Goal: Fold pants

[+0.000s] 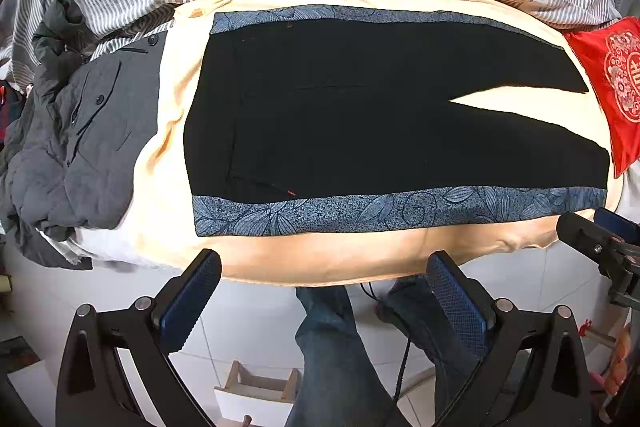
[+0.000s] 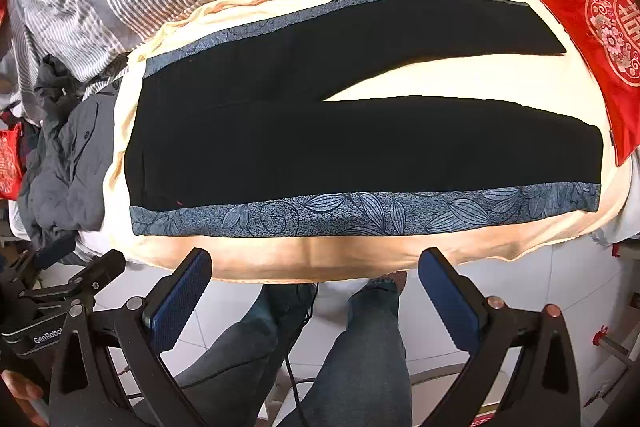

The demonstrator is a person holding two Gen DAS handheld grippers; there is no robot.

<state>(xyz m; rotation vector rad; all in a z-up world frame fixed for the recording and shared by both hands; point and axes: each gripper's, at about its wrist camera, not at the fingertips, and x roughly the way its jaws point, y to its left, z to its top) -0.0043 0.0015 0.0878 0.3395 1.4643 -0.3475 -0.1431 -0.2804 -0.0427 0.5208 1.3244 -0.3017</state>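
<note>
Black fabric pants (image 1: 360, 115) with blue leaf-patterned side bands lie flat, legs toward 3 o'clock. Left tongs (image 1: 324, 291) and right tongs (image 2: 316, 287) gape empty at 6 o'clock.

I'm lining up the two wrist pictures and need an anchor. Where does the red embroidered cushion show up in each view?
Left wrist view: the red cushion lies at the right edge, about mid-height, just past the leg ends of the black pants.
Right wrist view: the red cushion lies at the upper right, again beyond the leg ends.
Shared landmark: the blue leaf-patterned band along the pants' near edge.
</note>
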